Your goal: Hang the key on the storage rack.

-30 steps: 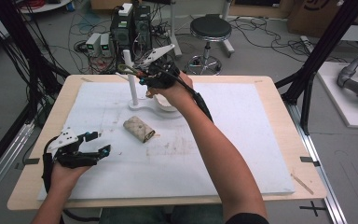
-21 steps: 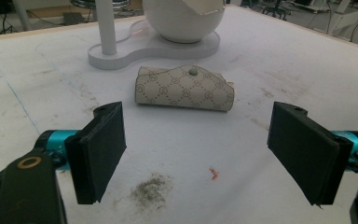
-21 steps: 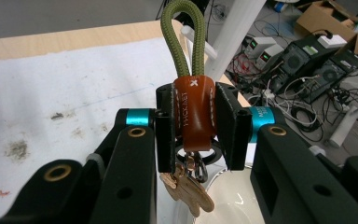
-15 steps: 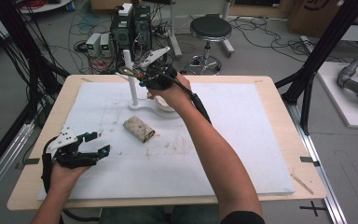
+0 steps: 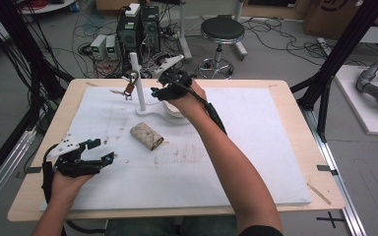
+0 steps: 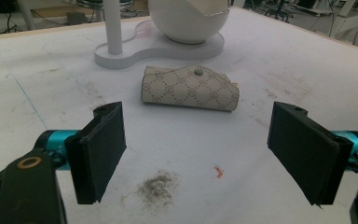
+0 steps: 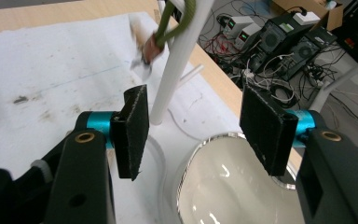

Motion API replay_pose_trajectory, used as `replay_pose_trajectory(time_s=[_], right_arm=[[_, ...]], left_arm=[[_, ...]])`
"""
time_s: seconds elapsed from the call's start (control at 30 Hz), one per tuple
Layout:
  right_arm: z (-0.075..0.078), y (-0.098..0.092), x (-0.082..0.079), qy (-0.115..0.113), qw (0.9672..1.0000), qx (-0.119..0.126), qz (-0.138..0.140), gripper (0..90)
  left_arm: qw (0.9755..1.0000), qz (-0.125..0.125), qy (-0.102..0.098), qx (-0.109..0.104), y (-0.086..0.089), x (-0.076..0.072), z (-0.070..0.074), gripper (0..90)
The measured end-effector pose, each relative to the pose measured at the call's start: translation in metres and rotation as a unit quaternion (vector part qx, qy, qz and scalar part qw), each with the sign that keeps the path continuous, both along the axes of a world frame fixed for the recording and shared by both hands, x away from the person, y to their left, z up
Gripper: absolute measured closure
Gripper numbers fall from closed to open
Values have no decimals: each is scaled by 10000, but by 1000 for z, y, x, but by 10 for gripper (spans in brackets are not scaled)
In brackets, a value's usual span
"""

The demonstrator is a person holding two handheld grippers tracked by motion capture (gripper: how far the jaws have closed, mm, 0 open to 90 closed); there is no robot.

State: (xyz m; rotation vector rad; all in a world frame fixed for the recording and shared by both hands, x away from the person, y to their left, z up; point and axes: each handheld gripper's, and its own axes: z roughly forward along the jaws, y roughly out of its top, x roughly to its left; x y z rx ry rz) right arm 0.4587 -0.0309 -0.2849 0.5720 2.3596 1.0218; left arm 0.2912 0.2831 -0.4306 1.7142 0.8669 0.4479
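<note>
The white stand (image 5: pixel 150 105) at the far side of the table (image 5: pixel 285 123) is the landmark here. Its upright post (image 7: pixel 179 60) carries a small keyring (image 5: pixel 129 88) hanging from the hook near its top. The right gripper (image 5: pixel 170 83), nearer of the two, hovers just beside the post, its jaws having just spread with nothing between them. The patterned pouch (image 6: pixel 189 88) lies on its side in front of the stand (long axis across the left gripper's line). The left gripper (image 5: pixel 86 155) rests well apart, jaws wide.
</note>
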Motion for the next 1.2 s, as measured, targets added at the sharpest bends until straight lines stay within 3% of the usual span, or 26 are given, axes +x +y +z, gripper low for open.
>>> replay_pose_trajectory(time_s=[0.13,0.23,0.3,0.4,0.5,0.77,1.1,1.2], right_arm=[[-2,-13,-8,62,10000,66,-12,412],[-3,-33,-20,174,9997,150,-81,363],[-3,-44,-27,42,9997,234,-57,361],[-3,-55,-35,30,9994,334,-67,352],[-5,-79,-47,-60,9990,422,-107,333],[-17,-122,-68,-48,9969,706,-342,297],[-54,-184,-100,80,9911,1062,-794,263],[-66,-198,-107,134,9899,1063,-932,249]], left_arm=[[10000,-8,3,12,-2,1,0,192],[10000,-52,3,12,-5,3,0,192],[10000,-75,19,22,-6,4,0,192],[10000,-76,24,7,-6,5,0,192],[10000,-42,18,-31,-4,6,0,192],[10000,3,29,-50,-3,8,0,192],[10000,-15,25,-1,-6,10,-1,192],[10000,-20,25,2,-6,10,-1,192]])
